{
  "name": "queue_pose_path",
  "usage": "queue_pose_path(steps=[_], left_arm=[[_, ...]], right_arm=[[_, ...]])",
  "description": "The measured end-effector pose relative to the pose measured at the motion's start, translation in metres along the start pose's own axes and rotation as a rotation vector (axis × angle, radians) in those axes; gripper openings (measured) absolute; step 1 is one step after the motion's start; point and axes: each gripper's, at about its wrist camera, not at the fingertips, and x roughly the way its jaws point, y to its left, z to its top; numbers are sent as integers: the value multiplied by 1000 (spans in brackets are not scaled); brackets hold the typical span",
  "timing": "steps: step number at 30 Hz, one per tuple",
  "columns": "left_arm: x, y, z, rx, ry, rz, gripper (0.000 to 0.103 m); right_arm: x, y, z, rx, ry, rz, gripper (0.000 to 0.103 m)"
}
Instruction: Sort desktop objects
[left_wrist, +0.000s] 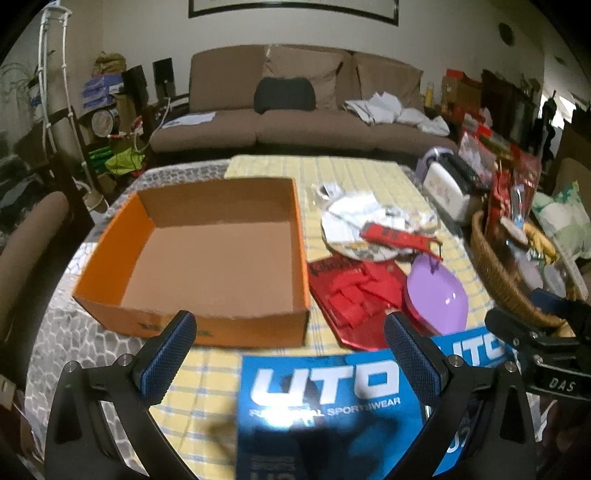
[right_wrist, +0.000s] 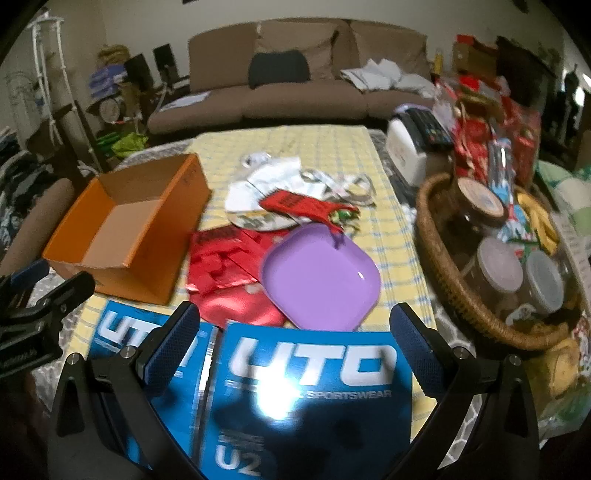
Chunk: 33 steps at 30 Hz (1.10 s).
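Two blue UTO sportswear packs lie side by side at the table's near edge. My left gripper (left_wrist: 291, 350) is open above the left pack (left_wrist: 321, 402). My right gripper (right_wrist: 295, 343) is open above the right pack (right_wrist: 317, 391); the left pack (right_wrist: 147, 354) lies beside it. An empty orange cardboard box (left_wrist: 207, 251) stands at the left, also in the right wrist view (right_wrist: 125, 229). A purple plate (right_wrist: 321, 280), red packets (right_wrist: 225, 269) and a white plate with a red tag (right_wrist: 258, 206) lie in the middle.
A wicker basket (right_wrist: 454, 288) full of jars and snacks stands at the right. A white appliance (right_wrist: 410, 147) sits behind it. A brown sofa (left_wrist: 295, 107) is beyond the table. The yellow checked cloth (left_wrist: 354, 173) covers the table.
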Motion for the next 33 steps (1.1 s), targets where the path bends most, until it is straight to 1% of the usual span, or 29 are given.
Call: queue_pose_path(steps=[3,7,10,13,14,17,18,19,20,22,23,24,25,27,28,29,30,33], left_arm=[[-5,9,8,-9,-9,3,103],[-2,15,16,-2,-14,-14,103],[7,13,21,9,-5,-51,103],[18,6,28,20,9,-117,103],[23,4,33,21,13,-152,103],[32,-4,44,36,7,-171,103],[34,-7,47,44,2,-176,103],[37,-9,49,48,-2,-182,103],[40,-12,51,52,-5,-187,103],[46,-17,54,63,-8,-194,103],[50,-19,55,67,-6,-195,103],[54,-21,56,70,-3,-195,103],[58,-23,56,74,1,-193,103],[62,-26,57,82,2,-187,103],[63,-28,57,88,-1,-189,103],[64,-28,58,95,-3,-190,103],[65,-30,59,100,-2,-188,103],[69,-35,61,125,-4,-185,103]], right_arm=[[-9,7,8,-23,-19,14,103],[-10,4,20,-26,-25,28,103],[0,-8,27,-15,-11,38,103],[10,-22,31,-1,9,32,103],[16,-31,33,20,19,48,103],[31,-58,41,113,46,152,103],[36,-66,45,136,52,174,103],[43,-72,50,156,62,189,103],[52,-79,56,170,75,179,101],[67,-85,66,183,98,182,89],[79,-87,71,195,120,198,80],[90,-89,75,211,142,207,73],[99,-91,77,228,163,208,71],[120,-96,79,281,205,190,57],[131,-101,79,309,224,174,53],[142,-106,77,341,242,162,43],[149,-109,76,358,255,153,40],[169,-113,72,382,282,135,38]])
